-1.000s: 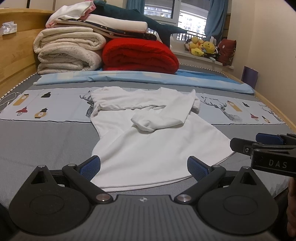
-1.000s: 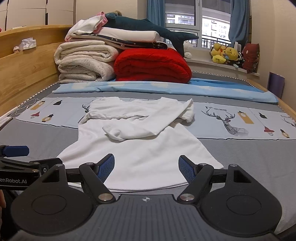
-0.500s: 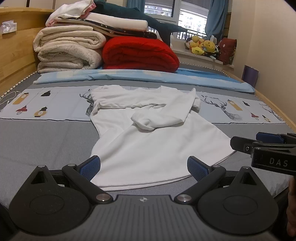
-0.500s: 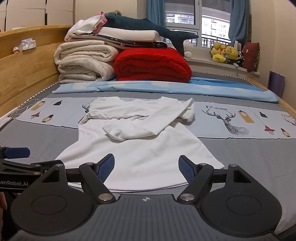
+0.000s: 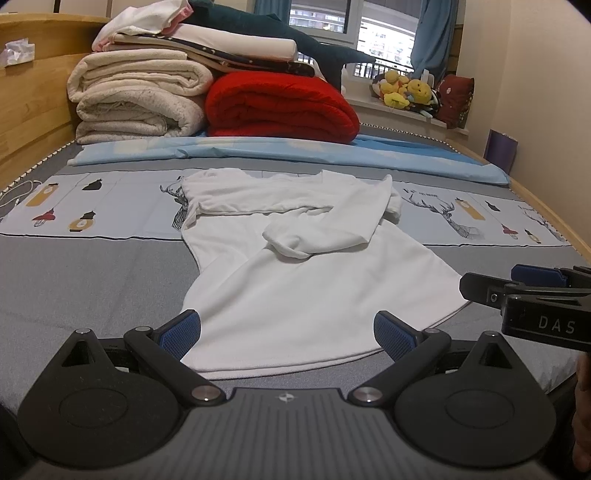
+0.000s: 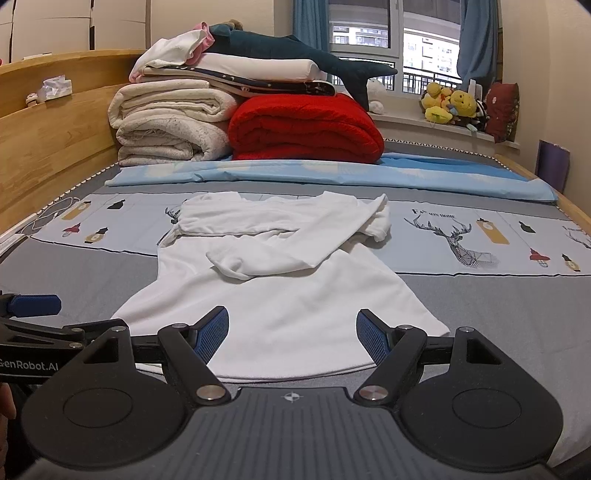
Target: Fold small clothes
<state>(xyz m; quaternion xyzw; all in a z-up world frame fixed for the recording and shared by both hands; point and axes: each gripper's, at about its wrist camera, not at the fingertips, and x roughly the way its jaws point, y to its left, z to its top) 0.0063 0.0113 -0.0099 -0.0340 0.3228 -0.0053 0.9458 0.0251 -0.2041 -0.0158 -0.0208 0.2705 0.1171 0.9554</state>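
Observation:
A small white long-sleeved top (image 5: pixel 306 280) lies flat on the bed, hem toward me, both sleeves folded across its chest. It also shows in the right wrist view (image 6: pixel 280 291). My left gripper (image 5: pixel 286 328) is open and empty, hovering just above the hem. My right gripper (image 6: pixel 291 330) is open and empty over the hem too. The right gripper shows at the right edge of the left wrist view (image 5: pixel 524 291). The left gripper shows at the left edge of the right wrist view (image 6: pixel 33 306).
Grey bed sheet with a printed pale-blue band (image 5: pixel 92 206). At the bed's head lie cream folded blankets (image 5: pixel 140 96), a red quilt (image 5: pixel 280 107) and a plush shark (image 5: pixel 280 29). Wooden headboard (image 5: pixel 33 103) at left. Soft toys (image 5: pixel 402 88) on the windowsill.
Both grippers have stayed almost still, open over the hem. The view has shifted only slightly.

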